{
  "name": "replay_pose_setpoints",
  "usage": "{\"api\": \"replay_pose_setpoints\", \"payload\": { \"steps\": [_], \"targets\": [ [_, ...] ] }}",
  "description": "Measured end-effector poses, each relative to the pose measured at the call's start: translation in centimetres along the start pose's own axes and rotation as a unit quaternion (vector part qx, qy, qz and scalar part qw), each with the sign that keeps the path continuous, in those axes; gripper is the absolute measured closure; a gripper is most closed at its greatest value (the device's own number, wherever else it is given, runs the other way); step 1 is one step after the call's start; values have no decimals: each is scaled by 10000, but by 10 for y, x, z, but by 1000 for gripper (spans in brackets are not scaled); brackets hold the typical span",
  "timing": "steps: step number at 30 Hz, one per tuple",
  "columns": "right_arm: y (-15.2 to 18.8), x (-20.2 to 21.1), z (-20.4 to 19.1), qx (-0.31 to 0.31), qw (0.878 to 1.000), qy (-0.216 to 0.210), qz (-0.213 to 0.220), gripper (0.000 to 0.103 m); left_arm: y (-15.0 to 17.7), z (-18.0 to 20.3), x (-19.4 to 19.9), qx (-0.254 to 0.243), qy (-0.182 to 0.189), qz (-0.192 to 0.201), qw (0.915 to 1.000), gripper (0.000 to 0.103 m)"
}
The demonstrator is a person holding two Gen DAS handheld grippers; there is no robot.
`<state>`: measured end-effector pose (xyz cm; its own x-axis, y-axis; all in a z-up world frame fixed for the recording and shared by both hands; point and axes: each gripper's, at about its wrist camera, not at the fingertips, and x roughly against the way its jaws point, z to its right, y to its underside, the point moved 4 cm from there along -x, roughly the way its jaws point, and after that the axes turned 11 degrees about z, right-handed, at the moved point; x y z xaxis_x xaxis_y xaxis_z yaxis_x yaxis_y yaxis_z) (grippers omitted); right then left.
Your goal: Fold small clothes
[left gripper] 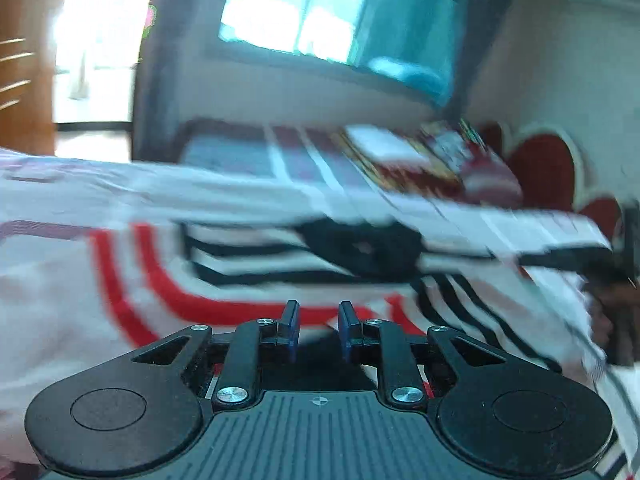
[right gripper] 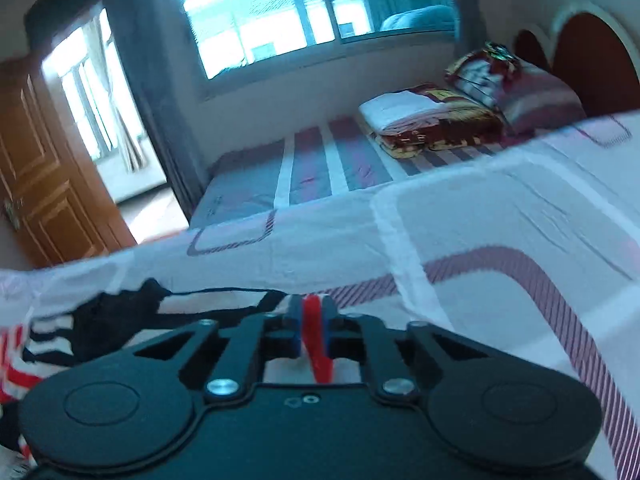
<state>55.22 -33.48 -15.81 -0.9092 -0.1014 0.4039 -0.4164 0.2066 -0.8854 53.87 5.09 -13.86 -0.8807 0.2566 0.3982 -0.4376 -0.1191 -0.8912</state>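
Observation:
A small white garment [left gripper: 240, 264] with red and black stripes lies on the bed in the left wrist view, blurred by motion. My left gripper [left gripper: 319, 320] hangs just above it, its blue-padded jaws a little apart with no cloth between them. My right gripper [right gripper: 313, 320] is shut on a red-striped edge of the same garment [right gripper: 100, 320], which trails off to its left. The right gripper [left gripper: 616, 280] also shows at the right edge of the left wrist view, holding the cloth up.
The bed sheet [right gripper: 480, 220] is white with purple rounded-square lines. A folded blanket [right gripper: 424, 120] and a pillow [right gripper: 512, 80] lie by the red headboard [right gripper: 592, 60]. A window [right gripper: 280, 12] and a wooden door [right gripper: 44, 168] stand beyond.

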Motion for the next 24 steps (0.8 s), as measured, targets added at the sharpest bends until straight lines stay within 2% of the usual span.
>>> {"api": "replay_pose_setpoints", "payload": {
  "steps": [1,2,3,4,5,6,8,9,10,13,15,16,17,20,22,24],
  "targets": [
    [6,-12,1,133,9994,199,-231,97,7,6,-9,-67,64,-131,9999,32],
    [12,-22,4,239,9980,398,-427,101,16,8,-17,-178,15,-270,9995,20],
    [13,-23,6,267,9983,445,-280,101,23,7,-21,-308,-146,-351,9988,20],
    [12,-24,7,273,9972,605,-330,85,27,7,-18,-451,-156,-298,9984,20],
    [9,-21,8,223,9964,719,-380,84,24,7,-10,-422,-135,-220,9988,20],
    [5,-12,8,208,9972,634,-335,85,22,6,-3,-329,-113,-138,9993,20],
    [1,13,-9,453,9987,227,24,84,17,8,9,-239,-115,95,9996,24],
    [4,25,-16,621,9980,99,43,84,16,12,10,-315,-104,119,9994,28],
    [9,36,-23,771,9970,-28,11,84,19,15,11,-389,-96,104,9991,28],
    [38,65,-42,1111,9929,-377,-174,87,40,16,-7,-698,-195,-340,9968,27],
    [66,63,-45,1420,9880,-283,-538,83,43,25,-9,-1027,-267,-281,9940,24],
    [72,66,-47,1533,9873,-239,-336,83,41,27,-11,-1017,-318,-341,9937,22],
    [72,66,-50,1513,9879,-154,-321,82,39,28,-12,-954,-345,-386,9941,21],
    [65,67,-58,1178,9918,9,-486,80,32,26,1,-693,-442,-404,9958,21],
    [58,82,-58,951,9946,49,-405,87,28,19,26,-449,-504,-197,9975,21],
    [57,110,-59,795,9965,-108,-230,85,28,-2,60,-192,-751,21,9970,21]
  ]
}}
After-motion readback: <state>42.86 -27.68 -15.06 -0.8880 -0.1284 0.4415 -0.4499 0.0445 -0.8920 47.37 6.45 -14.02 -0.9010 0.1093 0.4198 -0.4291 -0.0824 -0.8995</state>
